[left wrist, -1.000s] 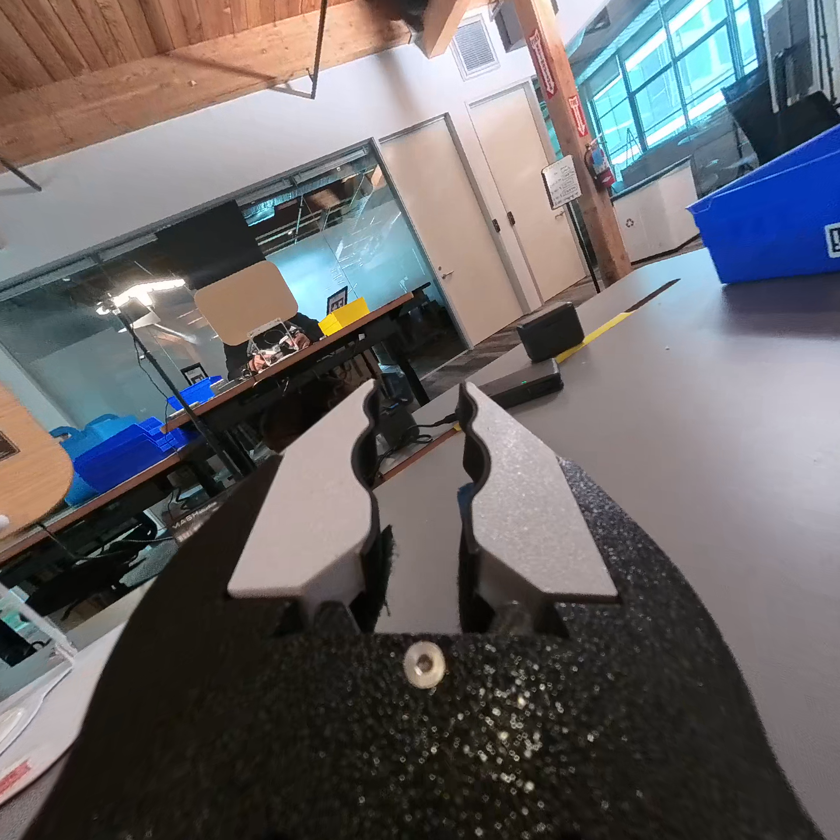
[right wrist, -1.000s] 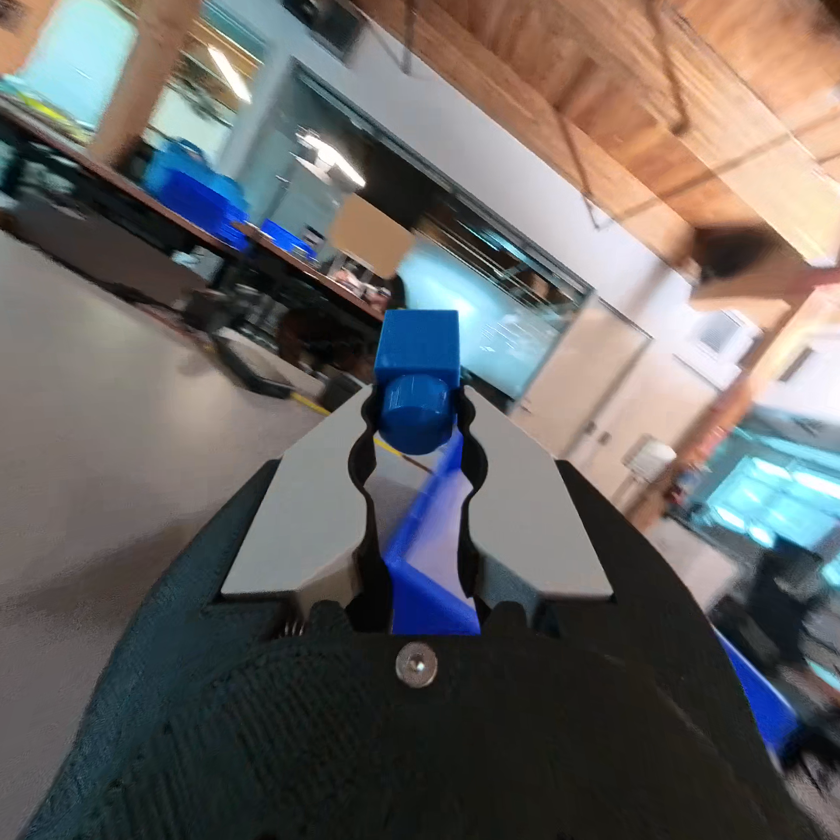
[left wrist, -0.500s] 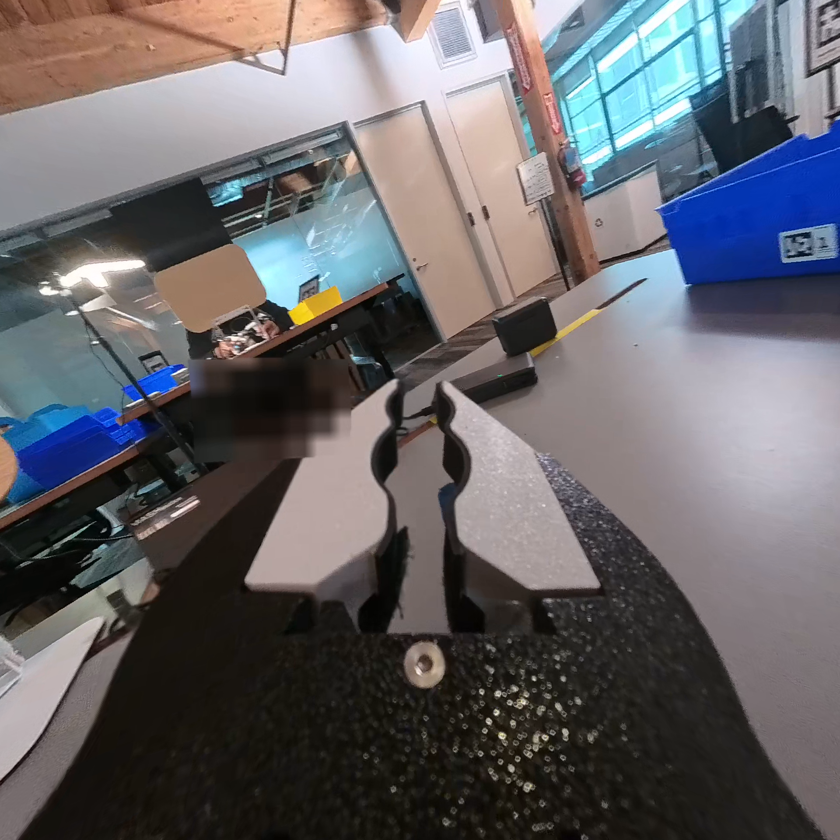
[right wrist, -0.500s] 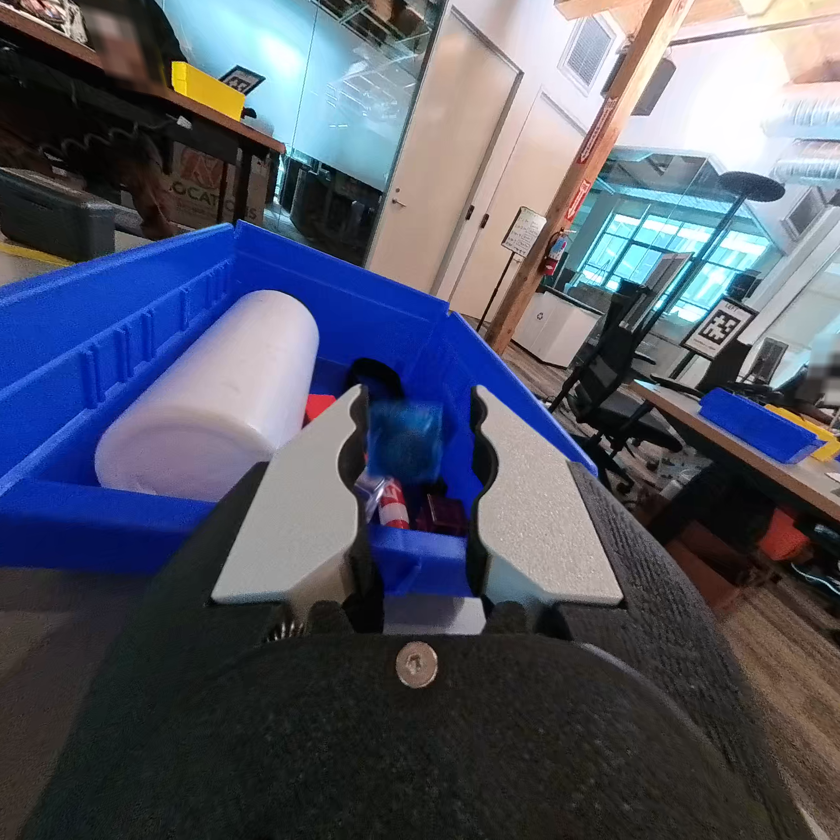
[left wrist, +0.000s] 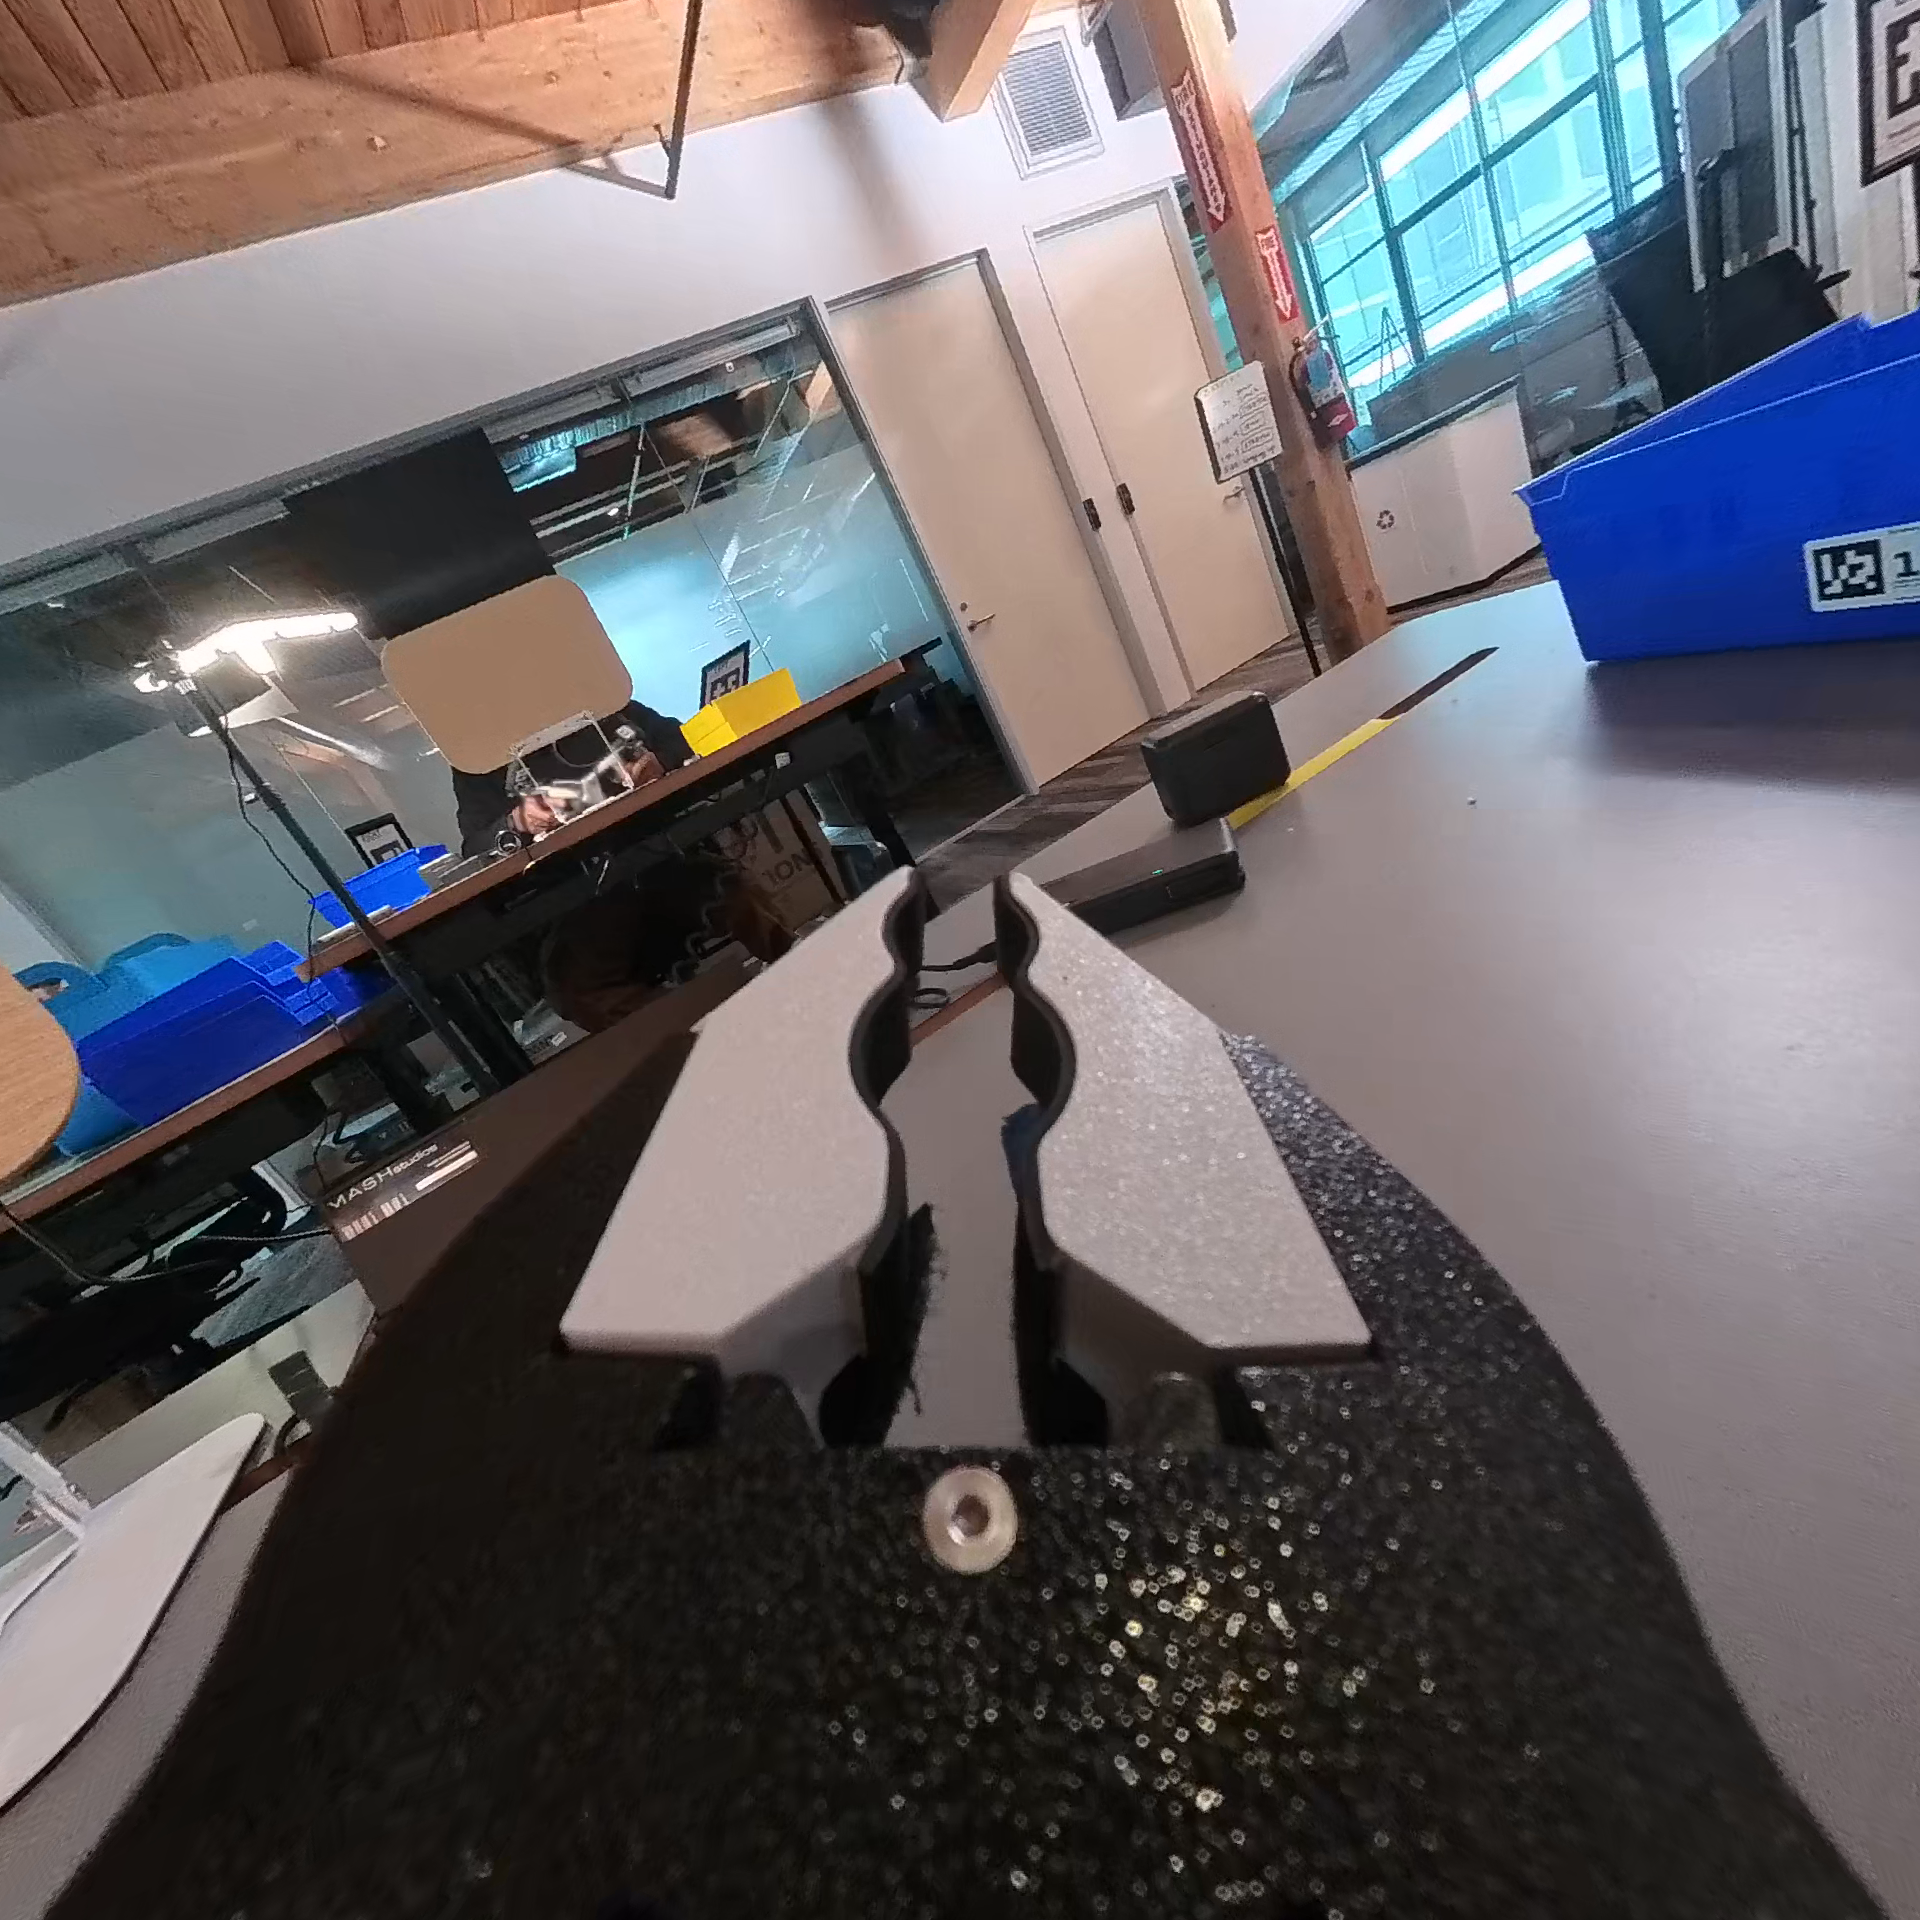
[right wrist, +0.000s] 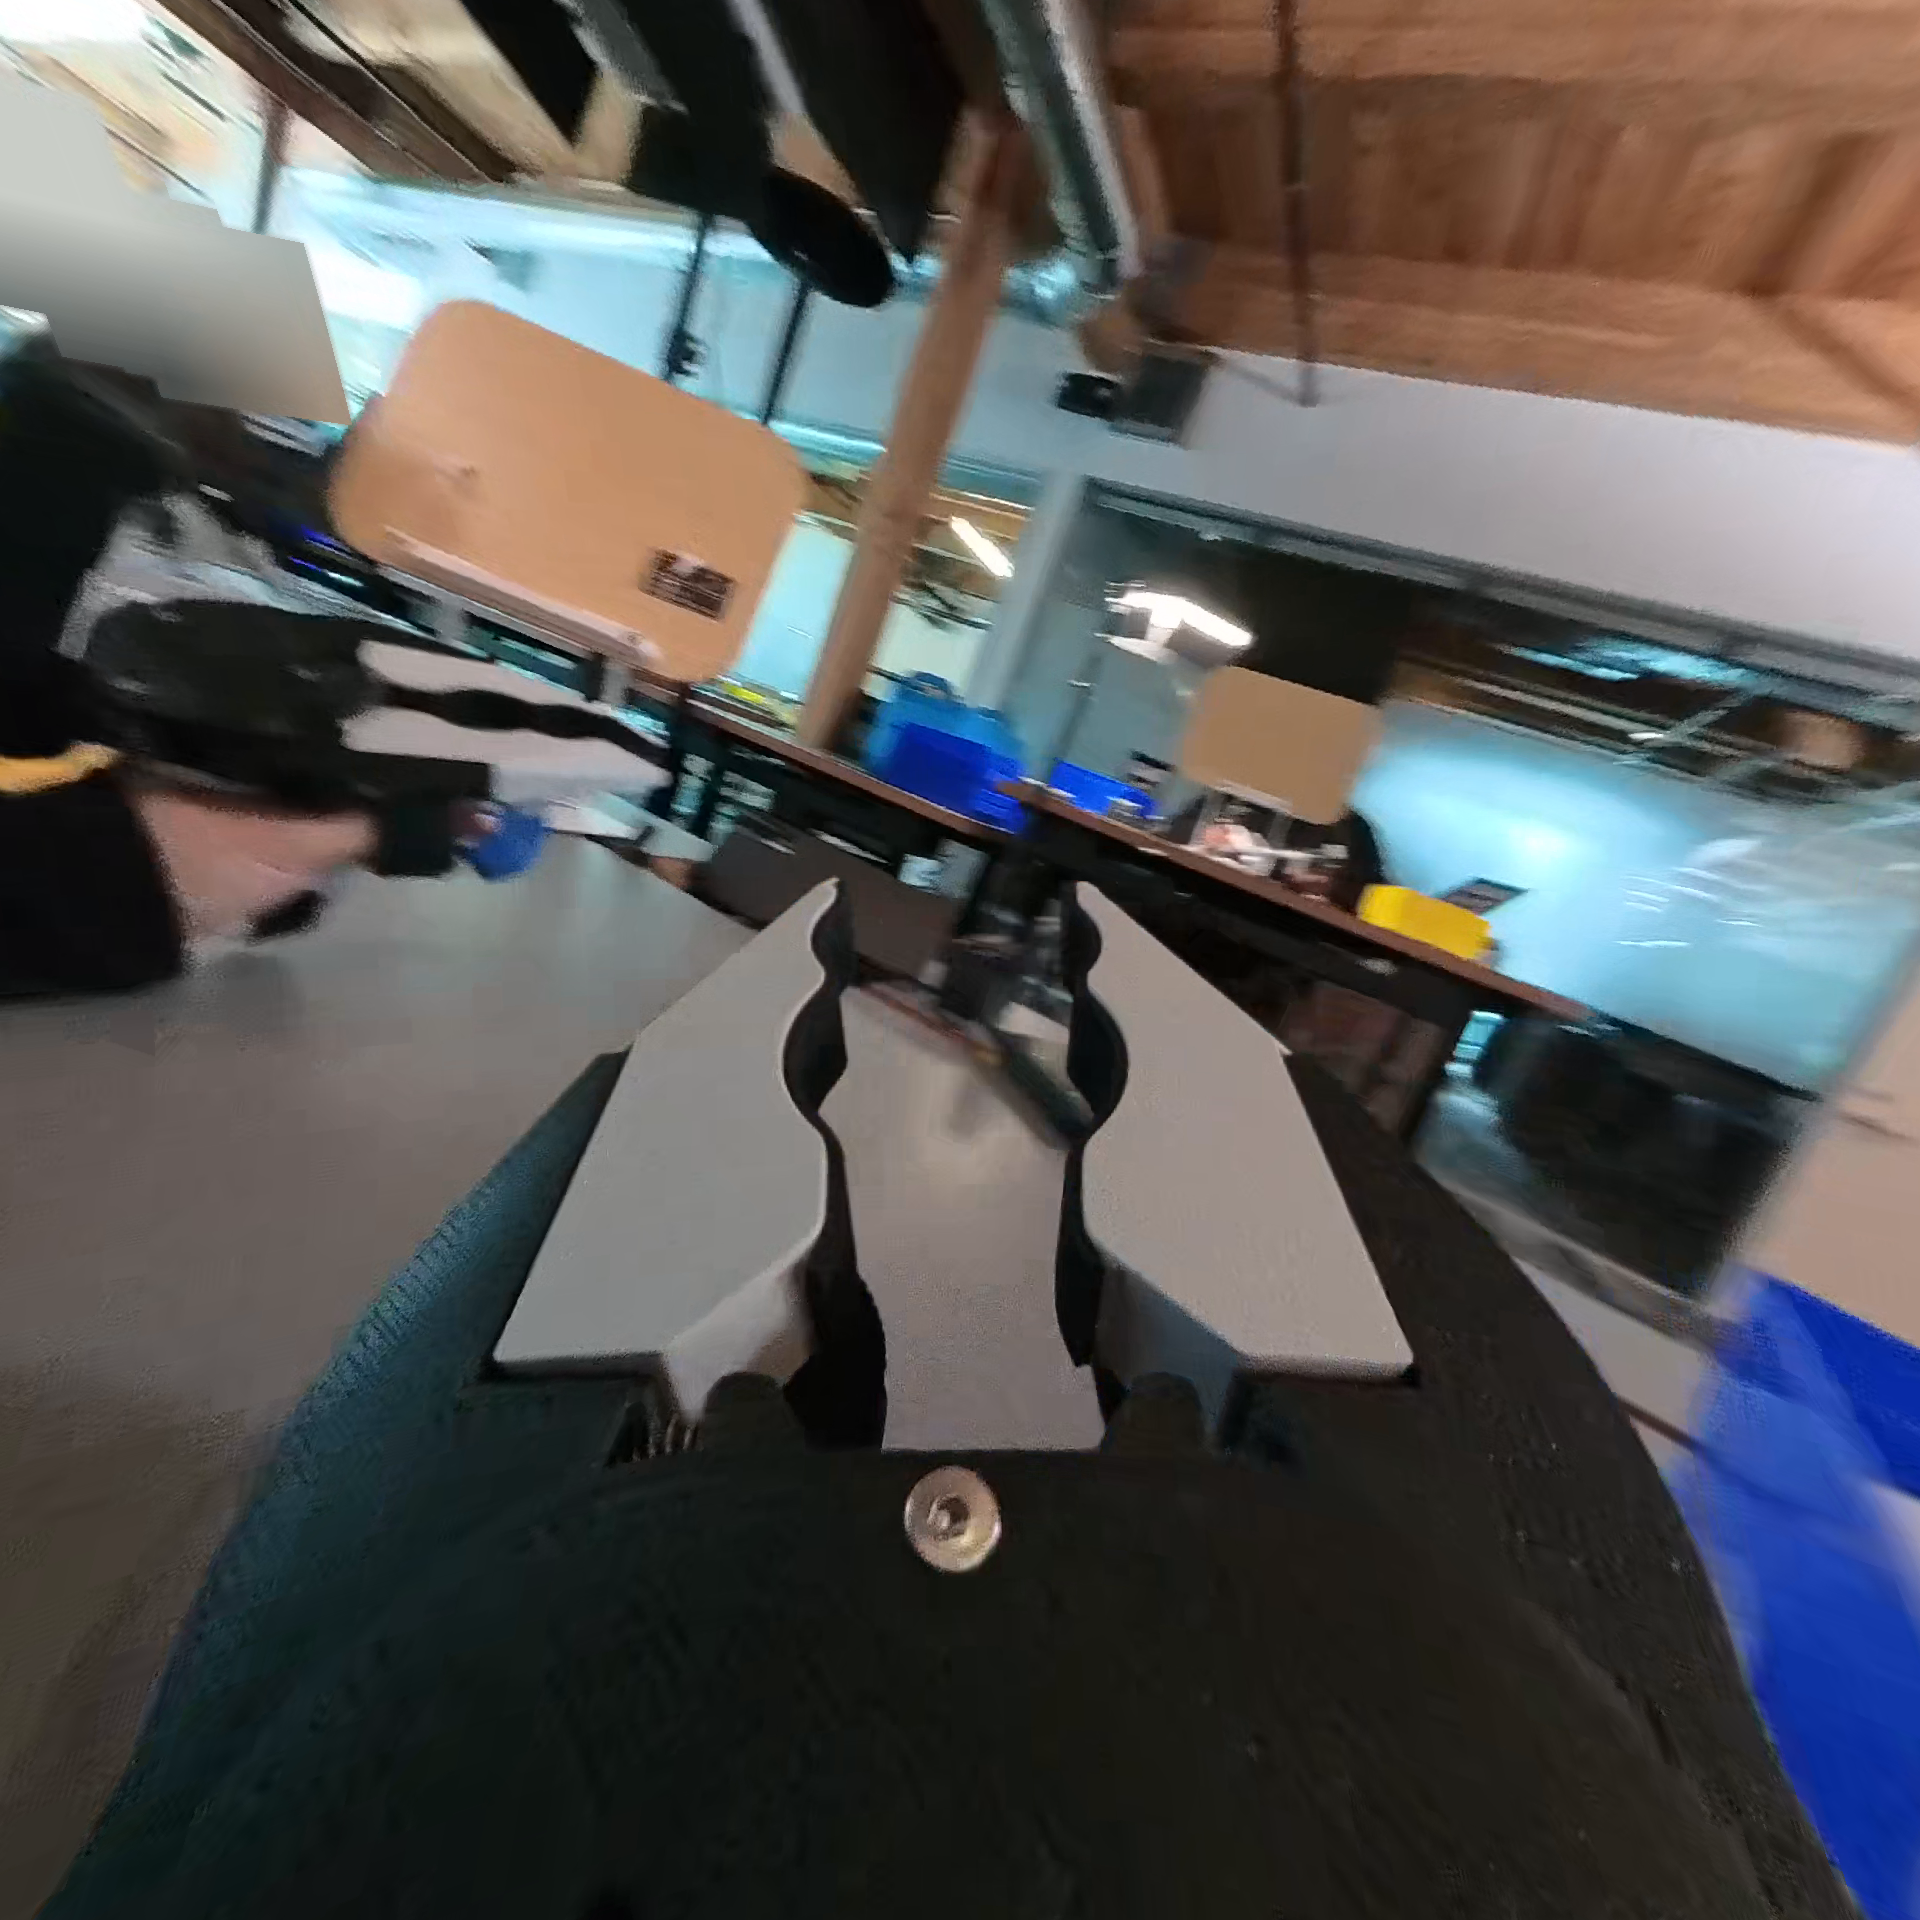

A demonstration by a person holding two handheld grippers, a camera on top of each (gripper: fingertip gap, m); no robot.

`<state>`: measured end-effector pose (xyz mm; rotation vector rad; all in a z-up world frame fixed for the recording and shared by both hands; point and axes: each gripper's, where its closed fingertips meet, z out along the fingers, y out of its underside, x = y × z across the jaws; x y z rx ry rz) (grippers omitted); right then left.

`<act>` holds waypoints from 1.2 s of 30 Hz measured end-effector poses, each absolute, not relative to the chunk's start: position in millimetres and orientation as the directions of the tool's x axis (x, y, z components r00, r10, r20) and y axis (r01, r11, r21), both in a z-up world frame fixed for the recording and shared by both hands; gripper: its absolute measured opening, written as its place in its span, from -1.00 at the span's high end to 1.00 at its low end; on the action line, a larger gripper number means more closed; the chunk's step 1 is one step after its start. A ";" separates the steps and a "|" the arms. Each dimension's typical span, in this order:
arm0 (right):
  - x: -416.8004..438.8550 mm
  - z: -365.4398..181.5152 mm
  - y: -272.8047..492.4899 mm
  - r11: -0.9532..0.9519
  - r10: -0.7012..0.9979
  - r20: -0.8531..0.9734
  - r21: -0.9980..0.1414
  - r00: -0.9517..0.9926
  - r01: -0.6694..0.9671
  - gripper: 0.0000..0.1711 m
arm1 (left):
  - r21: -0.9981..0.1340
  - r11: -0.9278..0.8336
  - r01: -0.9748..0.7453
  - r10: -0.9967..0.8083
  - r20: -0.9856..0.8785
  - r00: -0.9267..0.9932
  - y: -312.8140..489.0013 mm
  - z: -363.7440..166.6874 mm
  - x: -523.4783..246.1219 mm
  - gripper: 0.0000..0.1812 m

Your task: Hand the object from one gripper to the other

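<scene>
My right gripper (right wrist: 956, 894) is open and empty, held above the grey table (right wrist: 312, 1091); this view is blurred by motion. My left gripper (left wrist: 956, 904) is empty, with only a narrow gap between its jaws, low over the table (left wrist: 1558, 987). It also shows in the right wrist view (right wrist: 649, 743), at the left, held by a hand in a dark sleeve. A small blue bit (right wrist: 514, 836) shows under it; I cannot tell what it is. The blue object itself is not in view. The blue bin (left wrist: 1714, 561) stands at the far right of the table.
A black box (left wrist: 1216, 753) and a flat black device (left wrist: 1153, 883) lie beyond the left gripper, by a yellow tape line. The blue bin's edge (right wrist: 1818, 1507) is a blur at the lower right of the right wrist view. Other desks with blue bins stand behind. The flat black device (left wrist: 1153, 883) lies around 25 cm away from my left fingertips.
The right gripper held the blue object a second ago, opened over the blue bin half a second ago, and has now swung left, empty. The left gripper's jaws have narrowed.
</scene>
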<state>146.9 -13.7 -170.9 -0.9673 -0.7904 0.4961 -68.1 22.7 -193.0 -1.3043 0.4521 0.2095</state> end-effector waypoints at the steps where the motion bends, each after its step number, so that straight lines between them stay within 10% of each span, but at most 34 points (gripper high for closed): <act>1: 123.7 -173.6 -16.1 0.471 0.732 0.354 -0.880 0.582 -0.058 0.56 | -0.881 0.262 -0.394 -0.097 -0.431 0.897 22.4 -192.3 -69.4 0.88; 22: -59.0 -157.7 95.5 0.438 0.729 0.251 -0.886 0.637 -0.152 0.73 | -0.956 0.185 -0.229 -0.198 -0.264 0.944 15.5 -181.4 -87.3 0.87; 31: -78.3 -161.6 84.8 0.409 0.800 0.267 -0.898 0.537 -0.164 0.76 | -0.964 0.064 -0.259 0.331 -0.224 0.917 -96.5 -93.7 -202.2 0.66; 36: -74.0 -154.9 89.6 0.362 0.820 0.204 -0.909 0.535 -0.206 0.76 | -0.957 -0.282 -0.066 0.561 -0.221 0.798 -194.3 -138.8 -309.5 0.26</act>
